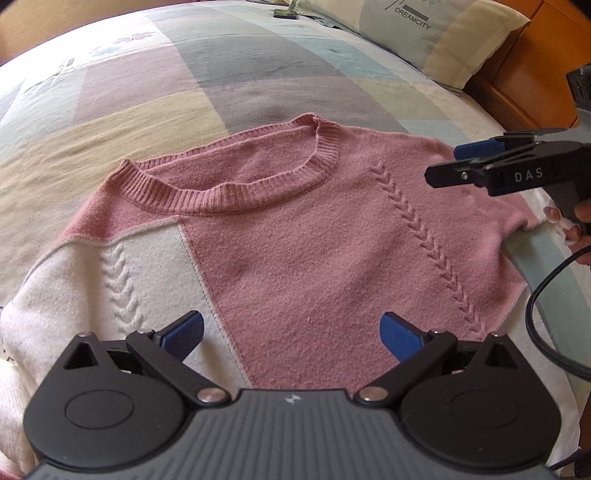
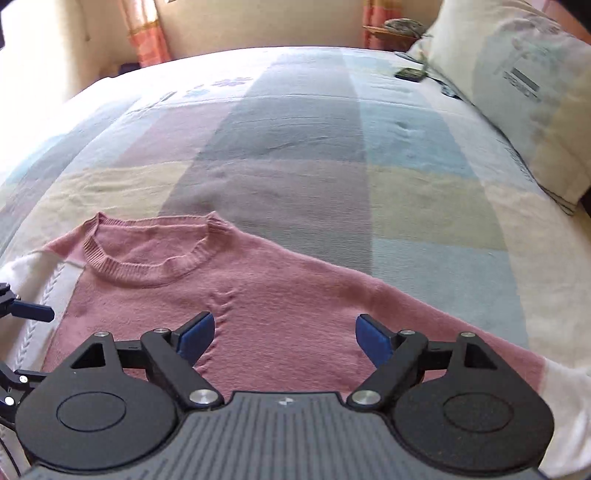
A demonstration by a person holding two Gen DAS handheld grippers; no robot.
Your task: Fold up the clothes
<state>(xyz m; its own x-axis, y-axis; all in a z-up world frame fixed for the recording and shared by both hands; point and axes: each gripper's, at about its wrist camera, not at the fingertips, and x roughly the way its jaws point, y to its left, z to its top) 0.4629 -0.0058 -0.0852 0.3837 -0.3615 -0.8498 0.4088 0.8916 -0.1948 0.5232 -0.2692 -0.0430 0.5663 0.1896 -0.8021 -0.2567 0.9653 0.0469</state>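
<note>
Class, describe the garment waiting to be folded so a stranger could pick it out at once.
Start at the bed with its pastel patchwork cover. Near its front edge a knitted sweater lies flat, ribbed round collar pointing away. Unlike the checked bedding and pillow, it is mostly pink with one white panel and raised braid stitching.

Left wrist view: we look steeply down from close above the sweater (image 1: 295, 236), its collar at 12 o'clock and a pillow (image 1: 424, 33) at 1 o'clock. Right wrist view: we look down from the sweater's (image 2: 258, 306) other side, collar at 10 o'clock. Both share the sweater, the bedspread (image 1: 184, 74) and the pillow (image 2: 517, 92).
</note>
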